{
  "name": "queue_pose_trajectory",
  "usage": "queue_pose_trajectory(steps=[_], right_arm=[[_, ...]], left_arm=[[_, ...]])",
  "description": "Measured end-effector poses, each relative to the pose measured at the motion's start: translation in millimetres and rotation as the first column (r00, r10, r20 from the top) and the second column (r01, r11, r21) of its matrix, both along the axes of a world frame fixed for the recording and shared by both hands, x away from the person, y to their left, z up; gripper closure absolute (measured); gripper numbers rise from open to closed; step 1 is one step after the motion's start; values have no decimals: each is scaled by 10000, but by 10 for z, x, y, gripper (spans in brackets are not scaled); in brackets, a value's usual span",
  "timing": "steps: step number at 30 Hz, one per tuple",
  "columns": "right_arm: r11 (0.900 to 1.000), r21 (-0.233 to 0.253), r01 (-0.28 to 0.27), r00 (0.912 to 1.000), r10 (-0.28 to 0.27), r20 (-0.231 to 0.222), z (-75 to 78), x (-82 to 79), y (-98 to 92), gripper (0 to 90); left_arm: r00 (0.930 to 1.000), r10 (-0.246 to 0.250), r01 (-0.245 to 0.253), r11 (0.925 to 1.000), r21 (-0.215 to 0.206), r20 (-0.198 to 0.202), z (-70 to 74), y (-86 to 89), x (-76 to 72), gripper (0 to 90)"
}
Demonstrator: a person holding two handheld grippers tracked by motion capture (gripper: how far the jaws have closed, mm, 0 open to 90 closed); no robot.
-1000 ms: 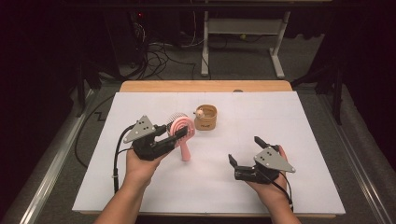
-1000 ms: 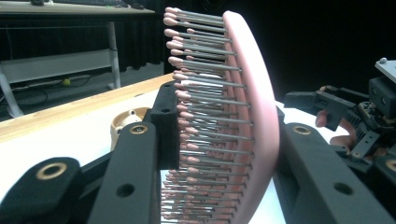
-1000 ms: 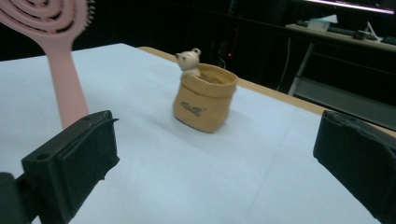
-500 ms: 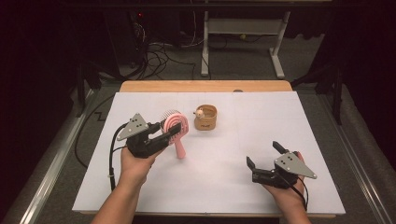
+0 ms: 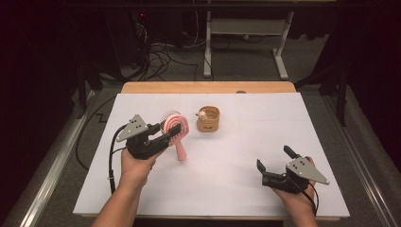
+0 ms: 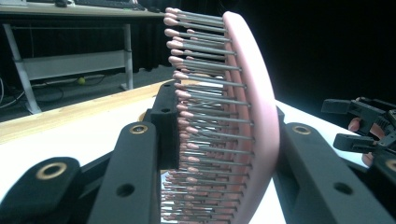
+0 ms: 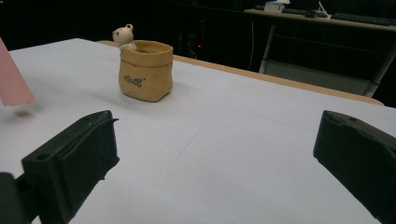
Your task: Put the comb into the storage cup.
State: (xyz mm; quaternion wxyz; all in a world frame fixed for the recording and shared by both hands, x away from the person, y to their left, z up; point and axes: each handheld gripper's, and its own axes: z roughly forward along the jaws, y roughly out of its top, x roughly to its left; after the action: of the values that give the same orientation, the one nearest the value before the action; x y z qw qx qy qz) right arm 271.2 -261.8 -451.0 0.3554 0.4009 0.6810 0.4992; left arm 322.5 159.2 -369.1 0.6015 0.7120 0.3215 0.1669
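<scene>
My left gripper (image 5: 166, 134) is shut on the head of a pink hairbrush (image 5: 177, 135) and holds it above the white table, handle pointing down. In the left gripper view the brush (image 6: 229, 121) stands on edge between the jaws, its bristles facing left. A small tan pot with a bear figure (image 5: 208, 118) stands behind the middle of the table, apart from both grippers. My right gripper (image 5: 274, 159) sits low at the front right, open and empty. From the right gripper view the pot (image 7: 145, 69) stands ahead to the left, and the brush handle's tip (image 7: 12, 81) shows at the left edge.
A white sheet (image 5: 246, 156) covers the table, with a wooden edge (image 5: 208, 87) at the back. Beyond it are desk legs (image 5: 243, 28) and cables on the floor. The other hand's gripper (image 6: 364, 126) shows at the right in the left gripper view.
The right gripper has drawn back toward the front right corner. The left gripper, still holding the brush, has shifted slightly left and lifted it more upright.
</scene>
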Motion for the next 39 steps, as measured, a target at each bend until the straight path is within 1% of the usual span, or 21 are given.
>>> queue_pose_trajectory(steps=[4,6,7,9,10,13,14,16,18,23,25,26,29,31,34,35,37,39], right_arm=[[10000,-25,0,10000,1,59,6,-12,-3,3],[10000,9,65,10000,-65,34,8,-11,-6,3],[10000,9,65,10000,-65,34,8,-11,-6,3],[10000,-8,79,9999,-79,91,13,-13,-14,4],[10000,-1,71,9999,-71,93,15,-14,-17,3],[9999,93,68,9999,-70,123,19,-15,-30,3],[9999,90,51,9999,-52,133,20,-16,-33,3],[10000,84,37,9999,-38,133,22,-19,-32,3],[10000,74,45,9999,-46,158,26,-21,-29,4],[10000,65,8,9998,-10,204,35,-27,-30,3],[10000,73,7,9998,-9,192,34,-25,-30,4],[10000,60,3,9998,-4,178,33,-22,-30,4],[10000,77,-17,9998,15,196,34,-24,-29,4],[10000,95,-11,9998,8,217,38,-26,-28,4],[10000,84,-34,9997,32,223,38,-28,-28,4],[10000,67,-46,9997,44,238,40,-28,-28,4],[10000,97,-21,9997,18,260,42,-28,-28,4],[9999,88,-72,9996,70,263,44,-27,-32,4]], left_arm=[[9999,-109,109,9999,-4,67,4,-21,-13,636],[9998,-173,174,9997,-195,70,16,-36,-13,636],[9998,-191,193,9996,-207,82,23,-45,-8,636],[9996,-233,235,9997,-76,175,39,-78,2,636],[9994,-201,203,9997,-97,265,43,-91,9,636],[9993,-292,299,9990,-331,214,45,-111,53,636],[9994,-270,278,9990,-336,228,47,-118,62,636],[9989,-170,181,9995,-251,442,61,-139,80,636],[9988,-162,177,9993,-328,472,77,-147,102,636],[9981,-95,132,9981,-596,614,172,-168,141,636],[9975,-59,99,9983,-567,705,218,-186,163,636],[9973,-46,92,9980,-623,727,236,-192,175,636],[9977,-4,61,9964,-845,676,275,-207,219,637],[9978,22,30,9970,-774,668,304,-222,250,636],[9980,20,36,9962,-872,637,355,-254,304,637],[9980,19,35,9964,-848,636,369,-260,315,637],[9975,70,-14,9968,-797,703,410,-286,345,637],[9972,57,8,9962,-866,751,452,-308,376,637]])
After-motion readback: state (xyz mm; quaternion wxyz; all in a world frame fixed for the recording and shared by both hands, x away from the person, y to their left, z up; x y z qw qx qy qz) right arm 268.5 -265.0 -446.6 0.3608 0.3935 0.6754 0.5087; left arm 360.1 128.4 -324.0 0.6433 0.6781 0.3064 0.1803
